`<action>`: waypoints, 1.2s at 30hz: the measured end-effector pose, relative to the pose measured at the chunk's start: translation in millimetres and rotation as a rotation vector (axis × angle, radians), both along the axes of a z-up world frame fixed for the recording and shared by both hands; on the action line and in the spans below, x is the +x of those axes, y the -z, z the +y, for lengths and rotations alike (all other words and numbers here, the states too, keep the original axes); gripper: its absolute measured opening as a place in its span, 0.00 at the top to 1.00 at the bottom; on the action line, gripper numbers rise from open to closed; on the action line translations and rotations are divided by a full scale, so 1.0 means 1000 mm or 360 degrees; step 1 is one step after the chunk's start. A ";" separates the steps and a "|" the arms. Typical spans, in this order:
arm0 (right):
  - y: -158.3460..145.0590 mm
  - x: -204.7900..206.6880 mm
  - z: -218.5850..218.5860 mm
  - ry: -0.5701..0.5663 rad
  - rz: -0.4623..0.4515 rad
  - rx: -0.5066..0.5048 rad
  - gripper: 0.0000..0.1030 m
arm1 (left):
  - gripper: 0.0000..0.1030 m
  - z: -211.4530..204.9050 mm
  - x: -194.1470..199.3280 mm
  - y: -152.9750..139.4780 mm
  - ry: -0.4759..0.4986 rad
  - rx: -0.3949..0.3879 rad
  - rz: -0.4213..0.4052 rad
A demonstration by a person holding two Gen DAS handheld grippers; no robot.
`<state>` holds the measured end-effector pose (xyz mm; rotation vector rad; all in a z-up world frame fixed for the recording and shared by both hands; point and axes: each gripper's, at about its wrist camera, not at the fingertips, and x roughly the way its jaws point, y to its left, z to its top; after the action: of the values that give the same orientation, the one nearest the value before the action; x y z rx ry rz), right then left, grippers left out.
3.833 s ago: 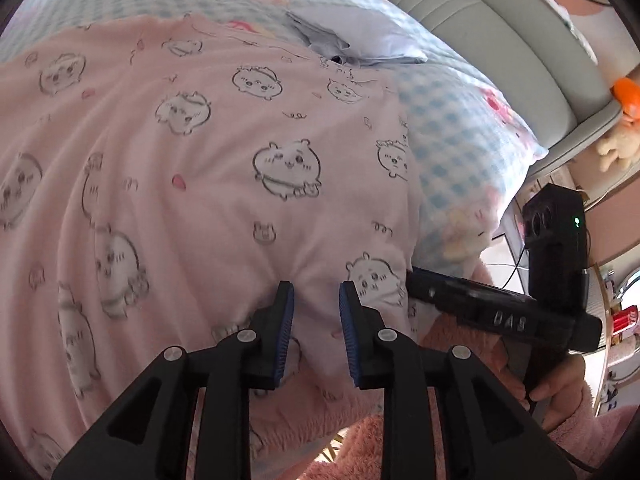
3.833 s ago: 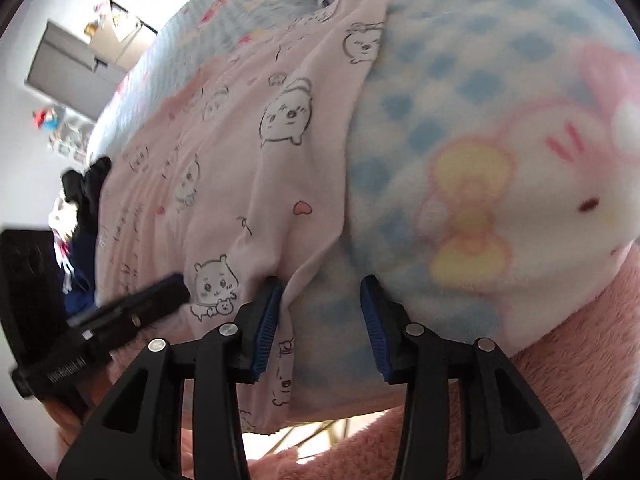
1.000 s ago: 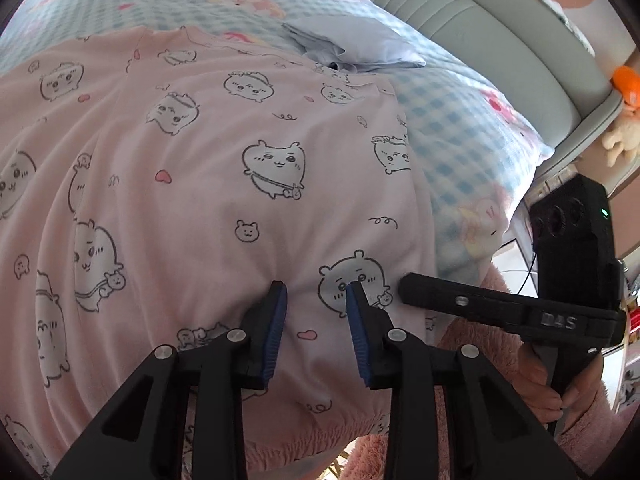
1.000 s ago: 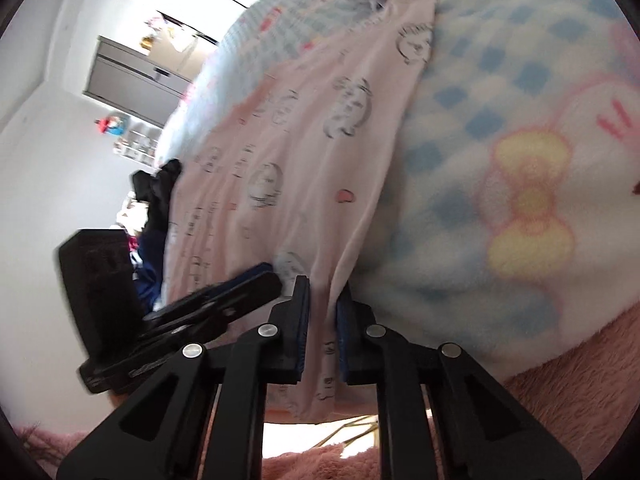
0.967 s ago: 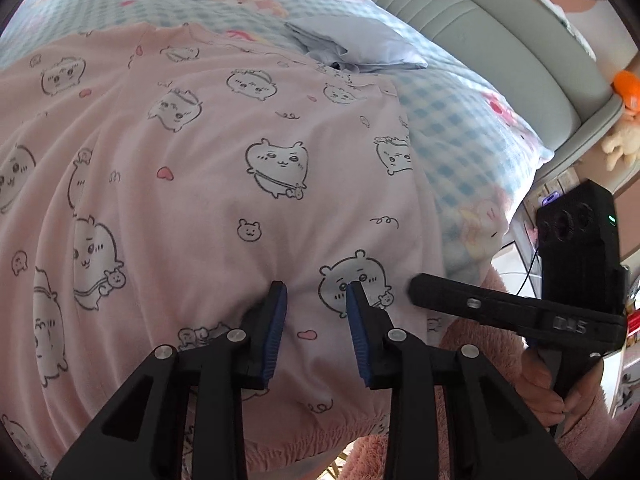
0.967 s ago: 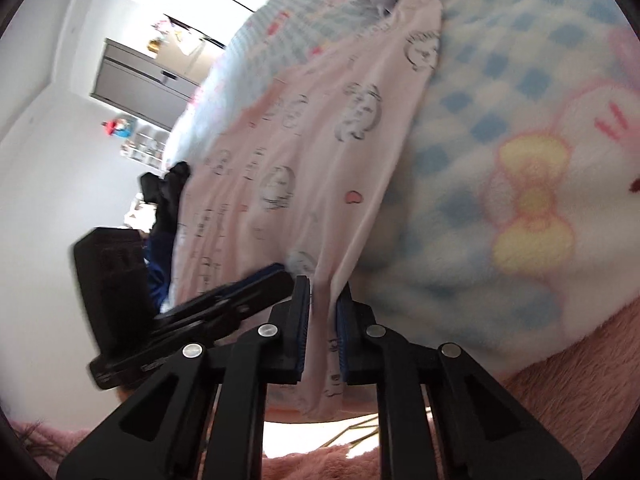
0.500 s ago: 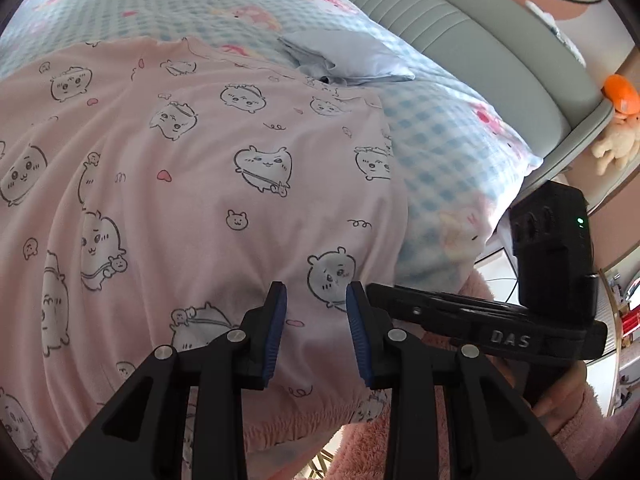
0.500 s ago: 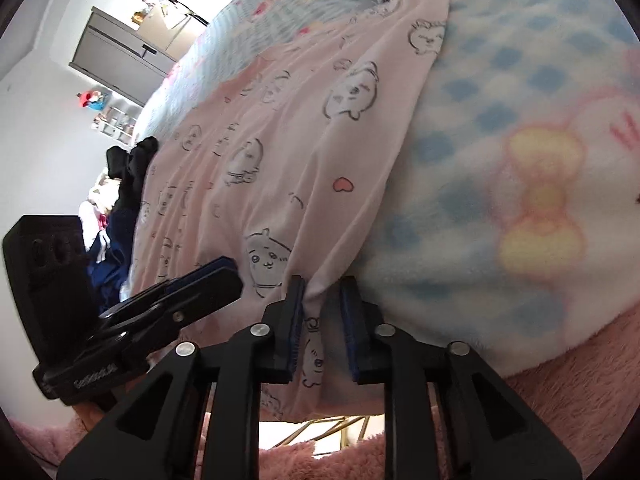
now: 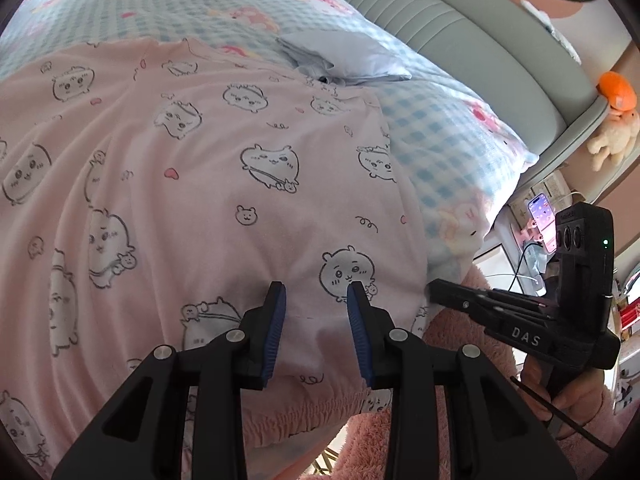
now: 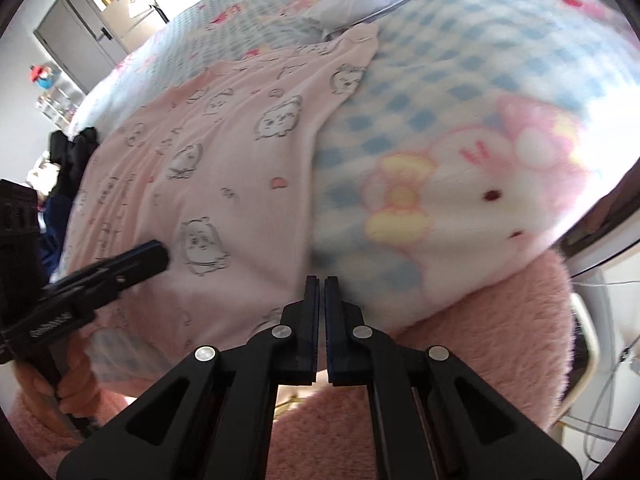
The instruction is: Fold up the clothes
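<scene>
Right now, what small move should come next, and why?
Probably close the left gripper on the pink garment: its jaws stand open over the cloth near the waistband, while the right gripper has just closed, seemingly on the garment's side edge. Both need a hold before lifting the near end to fold.

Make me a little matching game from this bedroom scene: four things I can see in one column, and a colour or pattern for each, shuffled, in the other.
Things:
1. garment spread on the bed
2. blanket under it
3. headboard
4. gripper pads

Looks:
A. grey-green, padded with ribs
B. pale pink with cartoon animal faces
C. dark blue
D. light blue and white check with pink figures

Pairs: 1-B, 2-D, 3-A, 4-C
</scene>
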<state>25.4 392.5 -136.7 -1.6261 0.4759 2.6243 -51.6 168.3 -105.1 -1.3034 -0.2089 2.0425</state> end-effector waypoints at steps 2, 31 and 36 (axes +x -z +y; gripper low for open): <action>-0.007 -0.001 0.001 0.0006 0.0040 -0.0062 0.96 | 0.67 -0.005 0.000 -0.004 -0.0006 -0.0002 0.0015; -0.003 -0.032 -0.052 -0.0237 -0.0245 0.0139 0.89 | 0.53 -0.168 0.030 -0.003 -0.0440 -0.0034 0.0014; -0.022 -0.041 -0.077 -0.0387 -0.0132 0.0134 0.83 | 0.53 -0.207 0.022 0.008 -0.0657 -0.0016 -0.0088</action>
<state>-15.3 315.9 -114.8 -1.8641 0.1715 2.6824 -29.3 -38.7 -112.8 -1.4139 -0.5314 2.3485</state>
